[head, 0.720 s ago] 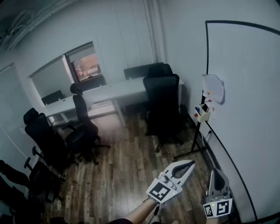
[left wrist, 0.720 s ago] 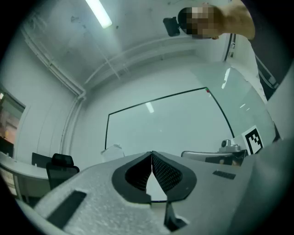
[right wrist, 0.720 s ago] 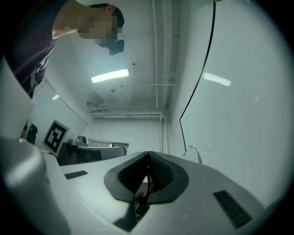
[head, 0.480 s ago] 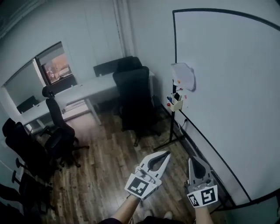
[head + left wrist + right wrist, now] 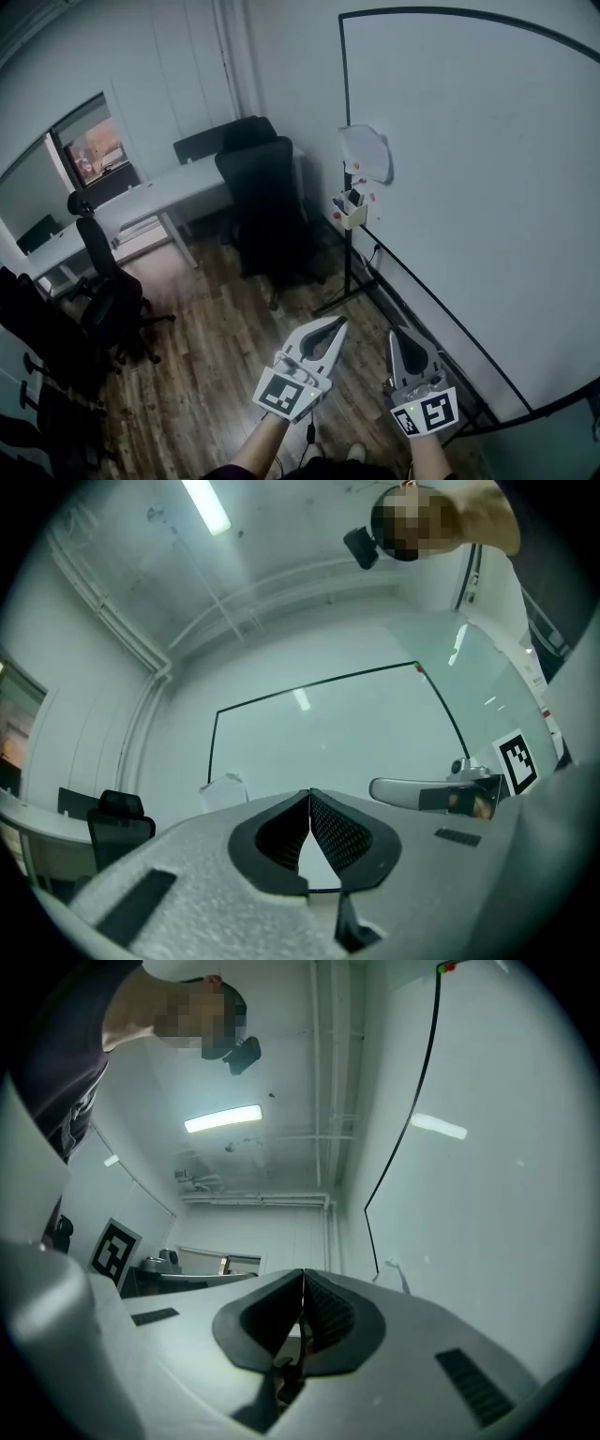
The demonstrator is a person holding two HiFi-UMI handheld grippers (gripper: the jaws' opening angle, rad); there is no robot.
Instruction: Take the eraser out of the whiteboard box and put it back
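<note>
In the head view, the person is holding the left gripper (image 5: 335, 322) and the right gripper (image 5: 402, 334) side by side, low over the wood floor (image 5: 206, 375). Both are aiming ahead along the whiteboard (image 5: 469, 169), which is filling the right side. The whiteboard box (image 5: 352, 217) is hanging at the board's left edge, just below a sheet of paper (image 5: 365, 155), well apart from both grippers. Dark things are standing in the box, but it is too small to tell which one is the eraser. A black office chair (image 5: 267, 202) is standing at a white desk (image 5: 155, 192) farther back.

In the left gripper view, the jaws are lying together with nothing between them. They are pointing up at the whiteboard, and the right gripper is showing at the right edge.

In the right gripper view, the jaws are likewise pressing together, empty. The whiteboard is running along the right, and a ceiling light (image 5: 223, 1117) is glowing above.
</note>
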